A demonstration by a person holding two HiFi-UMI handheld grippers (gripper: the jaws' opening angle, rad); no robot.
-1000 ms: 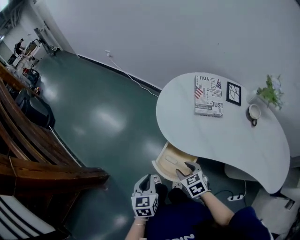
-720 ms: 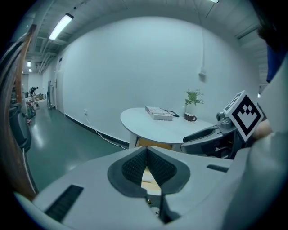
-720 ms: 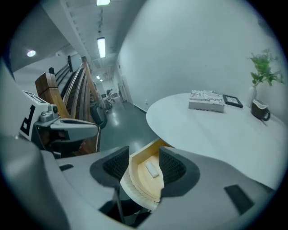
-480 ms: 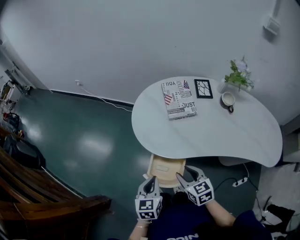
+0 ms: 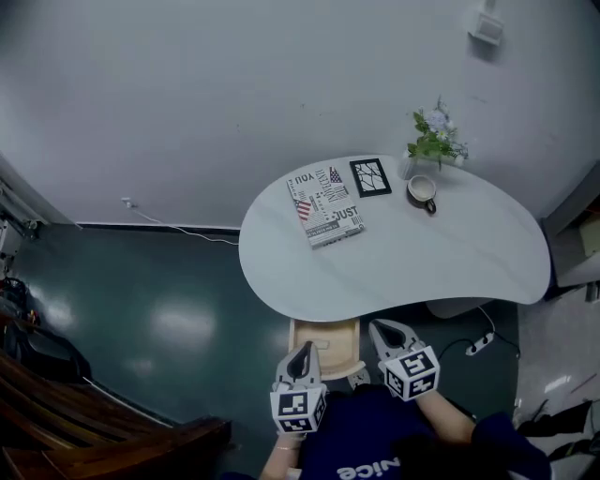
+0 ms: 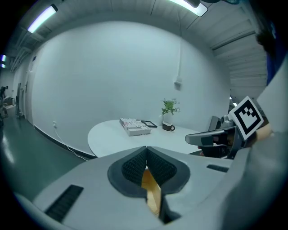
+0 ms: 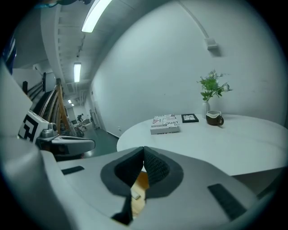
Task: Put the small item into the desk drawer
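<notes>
Plain white wall (image 5: 234, 94), small box fixture (image 5: 486, 23) mounted high. Floor (image 5: 141, 300) dark green, glossy, soft patches of glare. White curved desk (image 5: 450, 253) against the wall. Cable (image 5: 178, 228) runs along the wall's foot (power strip (image 5: 480, 344) on the floor near the desk). Dark wooden furniture (image 5: 94, 441) lower left. Ceiling strip lights (image 7: 96, 13) lit.

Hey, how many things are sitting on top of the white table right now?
4: a book near the left end, a framed picture just beside it, a mug further right, and a potted plant behind the mug. Nothing seems hidden.
</notes>
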